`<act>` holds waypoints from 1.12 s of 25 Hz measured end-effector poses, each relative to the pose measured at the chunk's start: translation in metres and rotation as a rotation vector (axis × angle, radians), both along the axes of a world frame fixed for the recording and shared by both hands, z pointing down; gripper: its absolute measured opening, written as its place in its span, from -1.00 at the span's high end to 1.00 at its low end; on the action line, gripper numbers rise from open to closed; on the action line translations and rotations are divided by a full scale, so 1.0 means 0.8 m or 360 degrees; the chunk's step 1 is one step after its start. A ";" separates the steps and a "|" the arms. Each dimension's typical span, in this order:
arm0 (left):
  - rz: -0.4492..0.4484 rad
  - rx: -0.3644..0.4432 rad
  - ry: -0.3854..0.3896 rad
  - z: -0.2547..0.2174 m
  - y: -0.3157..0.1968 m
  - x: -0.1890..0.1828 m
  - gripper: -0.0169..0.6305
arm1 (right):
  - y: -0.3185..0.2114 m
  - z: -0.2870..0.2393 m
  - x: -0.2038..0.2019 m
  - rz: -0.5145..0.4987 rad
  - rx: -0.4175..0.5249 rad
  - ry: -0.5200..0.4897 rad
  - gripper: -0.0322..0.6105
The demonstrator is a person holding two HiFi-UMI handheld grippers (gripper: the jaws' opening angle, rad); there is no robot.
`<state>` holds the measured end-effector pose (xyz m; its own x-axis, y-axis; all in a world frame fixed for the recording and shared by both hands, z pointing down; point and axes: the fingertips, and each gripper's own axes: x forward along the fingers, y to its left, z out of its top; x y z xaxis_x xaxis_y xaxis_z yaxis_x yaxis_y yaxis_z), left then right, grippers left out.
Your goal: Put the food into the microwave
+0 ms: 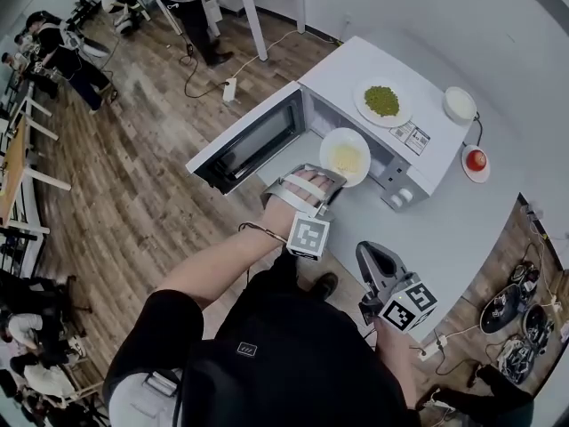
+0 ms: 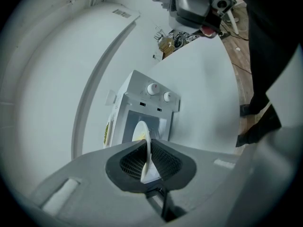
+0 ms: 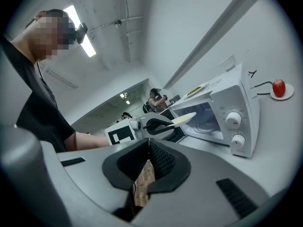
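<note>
White tabletop (image 1: pixel 462 229) over wood floor (image 1: pixel 133 194); other people and benches at far left of the room.

Microwave (image 1: pixel 356 74) stands twd the tabletop's left end, facing the near edge. Door (image 1: pixel 249 140) swung fully open, hanging out past the near edge over the floor. Two knobs on the front panel, at the right of the cavity.

L gripper (image 1: pixel 324 183): jaws clamped on the rim of a white plate w/ yellow food (image 1: pixel 345 156). Plate held about level at the mouth of the cavity, partly inside; cannot tell if it touches the cavity floor. L gripper view confirms: plate rim edge-on betw. the pads, pads tight on it.

R gripper (image 1: pixel 369 254): jaws together at the tips, nothing betw. them. Held over the near edge, well apart from the microwave, pointing twd its knob side.

On top of microwave: second white plate w/ green food (image 1: pixel 383 101), untouched. Beside the microwave twd the far edge: white bowl (image 1: pixel 460 104), and a red apple (image 1: pixel 476 159) on a small saucer.
</note>
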<state>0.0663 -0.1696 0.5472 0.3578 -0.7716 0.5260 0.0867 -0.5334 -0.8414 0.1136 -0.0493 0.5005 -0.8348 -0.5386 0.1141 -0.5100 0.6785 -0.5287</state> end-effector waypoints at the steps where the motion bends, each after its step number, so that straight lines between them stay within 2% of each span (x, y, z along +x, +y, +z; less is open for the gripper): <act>1: -0.0001 -0.0031 0.0002 0.007 -0.003 0.002 0.85 | -0.002 0.003 -0.001 0.0006 -0.0005 0.0001 0.85; 3: -0.0001 -0.0051 -0.0011 0.018 -0.014 0.005 0.85 | -0.008 0.008 -0.001 0.0018 -0.0017 0.0002 0.85; 12: 0.0028 0.0001 -0.0045 0.051 -0.072 0.005 0.85 | -0.026 0.027 0.001 0.0081 -0.0076 0.0023 0.85; 18: 0.0065 -0.0051 -0.0073 0.088 -0.106 0.012 0.85 | -0.037 0.033 -0.002 0.0103 -0.0121 0.0045 0.85; 28: 0.0116 -0.0049 -0.0074 0.121 -0.151 0.022 0.84 | -0.054 0.034 -0.007 0.0119 -0.0164 0.0110 0.85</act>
<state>0.0839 -0.2900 0.6440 0.3869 -0.7275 0.5666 0.1648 -0.5500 -0.8187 0.1077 -0.0926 0.5277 -0.7809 -0.5817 0.2277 -0.5948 0.5810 -0.5555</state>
